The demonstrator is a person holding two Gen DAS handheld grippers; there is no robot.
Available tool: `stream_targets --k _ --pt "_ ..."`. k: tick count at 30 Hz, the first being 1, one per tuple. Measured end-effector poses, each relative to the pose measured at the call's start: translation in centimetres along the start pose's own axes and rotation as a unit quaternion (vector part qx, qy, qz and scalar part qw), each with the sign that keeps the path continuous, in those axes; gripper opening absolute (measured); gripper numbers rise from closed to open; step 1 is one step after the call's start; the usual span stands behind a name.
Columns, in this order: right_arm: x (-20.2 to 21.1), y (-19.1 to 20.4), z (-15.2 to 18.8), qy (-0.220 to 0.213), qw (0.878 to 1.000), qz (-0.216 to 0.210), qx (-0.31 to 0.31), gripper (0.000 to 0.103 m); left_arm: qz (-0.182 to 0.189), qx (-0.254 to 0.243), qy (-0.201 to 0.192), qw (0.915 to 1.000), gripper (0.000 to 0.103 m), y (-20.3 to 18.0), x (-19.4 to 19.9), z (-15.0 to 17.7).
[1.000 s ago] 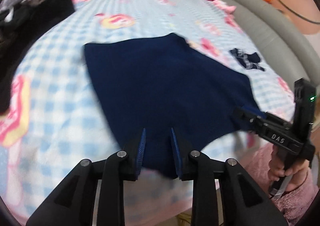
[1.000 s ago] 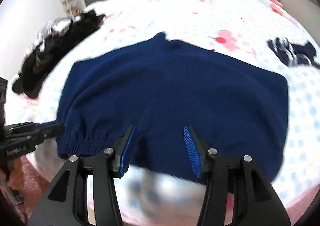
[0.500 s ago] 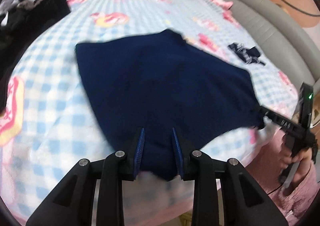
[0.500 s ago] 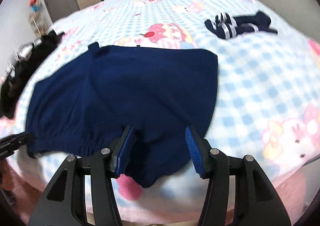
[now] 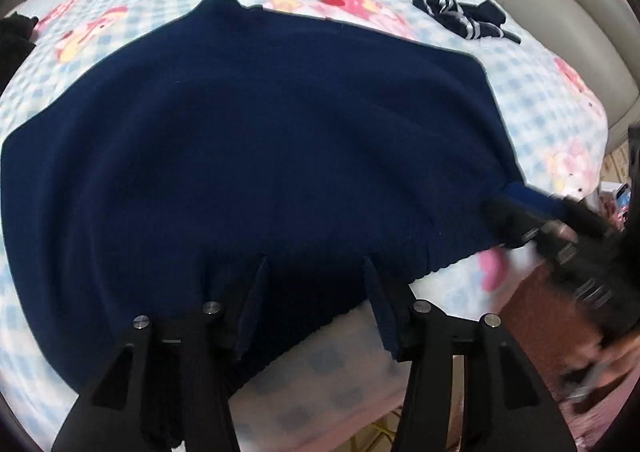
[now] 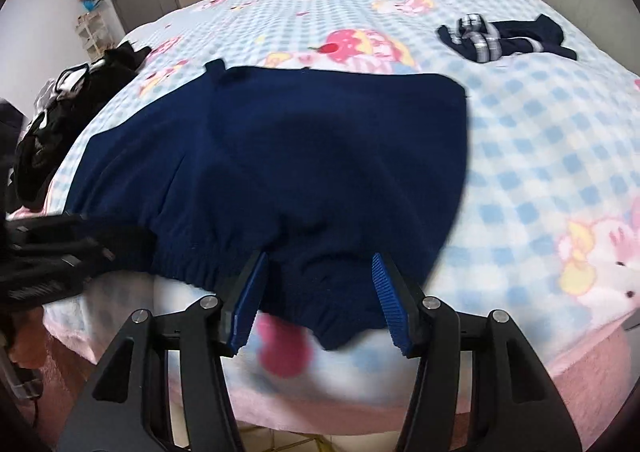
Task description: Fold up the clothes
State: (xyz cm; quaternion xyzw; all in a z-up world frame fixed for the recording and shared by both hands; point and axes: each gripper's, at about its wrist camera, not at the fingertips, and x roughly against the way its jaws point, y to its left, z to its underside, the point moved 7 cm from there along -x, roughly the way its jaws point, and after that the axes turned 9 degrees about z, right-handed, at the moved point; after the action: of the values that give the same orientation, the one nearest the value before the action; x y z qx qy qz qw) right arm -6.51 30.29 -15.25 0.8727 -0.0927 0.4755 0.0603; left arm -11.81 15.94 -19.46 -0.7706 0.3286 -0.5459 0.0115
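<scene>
Navy garment (image 6: 304,155) lay flat at bed (image 6: 540,139) edge, hem between both grippers' parted jaws, left gripper (image 5: 316,292) just opened, right gripper (image 6: 320,292) unclamped; striped socks (image 6: 500,37) beyond, black clothes pile (image 6: 60,119) left, grey door behind.

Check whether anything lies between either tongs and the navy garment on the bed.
Nothing visible does. The garment lies flat on the blanket, its near hem between the open left tongs and between the open right tongs. The striped clothes lie apart, farther back.

Two claws (image 5: 316,292) (image 6: 320,292), one navy garment (image 6: 280,155), one striped garment (image 6: 500,37), perhaps one black pile (image 6: 60,119).
</scene>
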Motion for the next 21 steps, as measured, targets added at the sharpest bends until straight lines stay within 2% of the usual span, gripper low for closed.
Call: stream_targets --k 2,3,4,7,9,13,15,18,21 --pt "0.3 -1.1 -1.1 0.022 0.999 -0.023 -0.032 0.055 0.006 0.007 -0.018 0.9998 0.051 0.0 0.8 -0.1" --pt "0.7 -1.6 -2.2 0.014 0.998 -0.033 -0.041 0.056 0.008 0.01 -0.026 0.9996 0.051 0.1 1.2 -0.3" --pt "1.2 -2.0 -3.6 -0.006 0.999 -0.033 -0.038 0.056 0.003 0.013 -0.037 0.9992 0.051 0.1 1.7 -0.7" --pt "0.9 -2.6 -6.1 -0.039 0.999 0.002 -0.016 0.056 -0.024 0.0 -0.083 0.9962 0.049 -0.4 3.3 -3.0" --pt "-0.4 -2.7 -7.0 -0.036 0.999 -0.001 -0.014 0.056 -0.019 -0.016 -0.093 0.9954 0.049 -1.2 3.5 -4.3" --pt "-2.3 -1.5 -6.5 -0.016 0.999 -0.033 -0.011 0.056 -0.035 -0.054 -0.055 0.9964 0.049 -2.9 0.1 -6.0" --pt "-3.4 -0.5 -6.3 -0.013 0.999 -0.029 0.015 0.056 -0.044 -0.066 -0.026 0.9965 0.049 -2.9 -1.8 -6.3" --pt "-4.7 -0.1 -5.5 -0.013 0.999 0.008 0.049 0.055 -0.057 -0.068 -0.011 0.996 0.05 -2.4 -3.4 -6.6" --pt "-4.7 -2.3 -5.8 -0.038 0.998 0.046 0.006 0.054 -0.053 -0.054 -0.019 0.9969 0.05 -2.1 -3.7 -8.3"
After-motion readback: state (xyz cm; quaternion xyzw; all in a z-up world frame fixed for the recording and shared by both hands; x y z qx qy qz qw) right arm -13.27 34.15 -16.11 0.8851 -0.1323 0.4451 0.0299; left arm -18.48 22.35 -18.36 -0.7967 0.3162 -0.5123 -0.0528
